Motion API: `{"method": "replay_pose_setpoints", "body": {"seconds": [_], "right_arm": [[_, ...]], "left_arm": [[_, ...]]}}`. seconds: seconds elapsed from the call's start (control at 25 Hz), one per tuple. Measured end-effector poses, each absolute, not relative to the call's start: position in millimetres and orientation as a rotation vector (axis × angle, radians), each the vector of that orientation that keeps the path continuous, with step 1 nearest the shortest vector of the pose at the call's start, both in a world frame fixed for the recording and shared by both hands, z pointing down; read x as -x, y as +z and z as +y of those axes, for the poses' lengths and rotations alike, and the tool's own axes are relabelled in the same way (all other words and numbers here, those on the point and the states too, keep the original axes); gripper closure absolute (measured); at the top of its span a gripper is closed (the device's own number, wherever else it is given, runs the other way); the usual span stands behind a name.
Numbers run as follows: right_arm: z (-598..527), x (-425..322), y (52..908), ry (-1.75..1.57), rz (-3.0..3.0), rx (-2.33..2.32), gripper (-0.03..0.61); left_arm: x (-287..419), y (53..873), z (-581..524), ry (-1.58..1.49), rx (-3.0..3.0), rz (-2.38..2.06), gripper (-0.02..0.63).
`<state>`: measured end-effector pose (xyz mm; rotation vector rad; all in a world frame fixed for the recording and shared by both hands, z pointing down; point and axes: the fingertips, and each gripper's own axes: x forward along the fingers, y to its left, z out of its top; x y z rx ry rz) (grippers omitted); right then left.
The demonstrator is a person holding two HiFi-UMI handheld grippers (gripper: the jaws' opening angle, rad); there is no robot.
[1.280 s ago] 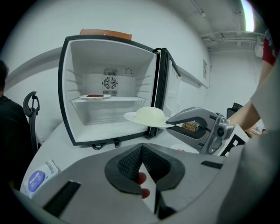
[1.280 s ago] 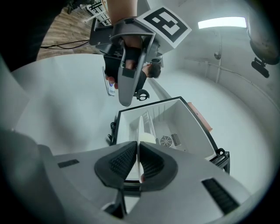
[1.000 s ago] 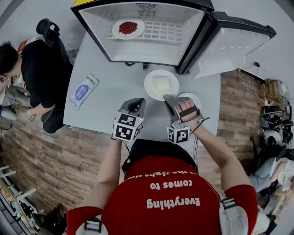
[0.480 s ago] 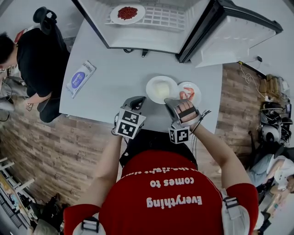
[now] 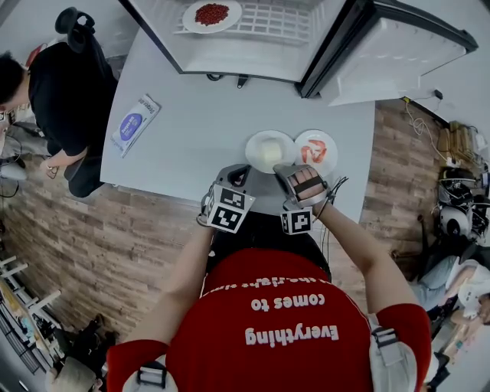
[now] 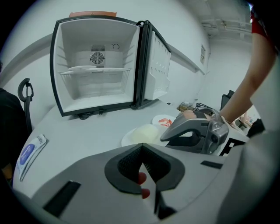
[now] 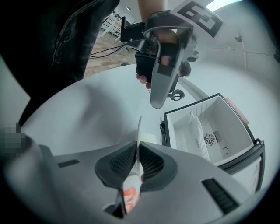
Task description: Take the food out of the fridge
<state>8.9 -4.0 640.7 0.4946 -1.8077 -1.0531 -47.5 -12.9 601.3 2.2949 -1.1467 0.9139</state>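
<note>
The right tool (image 7: 138, 153) is clamped narrowly on the near rim of a small white plate (image 5: 330, 144) that carries orange-red pieces of food (image 5: 312, 151). In the right gripper view the rim runs edge-on between the two ribbed pads, which press on it from either side. The plate sits at the near right of the grey tabletop (image 5: 199, 122), just beside a second white plate (image 5: 251, 145) to its left, which bears a pale, rounded mound of food (image 5: 269, 151). Whether the gripped plate rests on the tabletop or hangs just above it I cannot tell.

The left tool (image 6: 142, 153) has its jaws drawn together at the tips with nothing between them. It sits at the near edge of the tabletop, close to the pale plate but not touching it.

At the far side stands the fridge (image 5: 253, 65), its door (image 5: 390, 53) swung open to the right. On its wire shelf (image 5: 276, 19) lies a third plate (image 5: 230, 19) heaped with small red food (image 5: 212, 13) — well apart from both tools.

A flat packet with a blue label (image 5: 137, 125) lies near the left edge of the tabletop, and a person in black (image 5: 65, 92) sits just beyond that edge.
</note>
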Motion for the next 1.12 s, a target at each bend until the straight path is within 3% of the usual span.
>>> {"method": "replay_pose_setpoints", "body": {"seconds": [0.56, 1.12], "right_arm": [[-6, 18, 677, -0.901, -1.841, -0.374, 0.543], [9, 16, 691, -0.300, -1.978, -0.258, 0.499]], "left_arm": [[46, 623, -5, 0.958, -2.248, -1.091, 0.609], [57, 629, -4, 0.926, -2.204, -1.062, 0.609]]}}
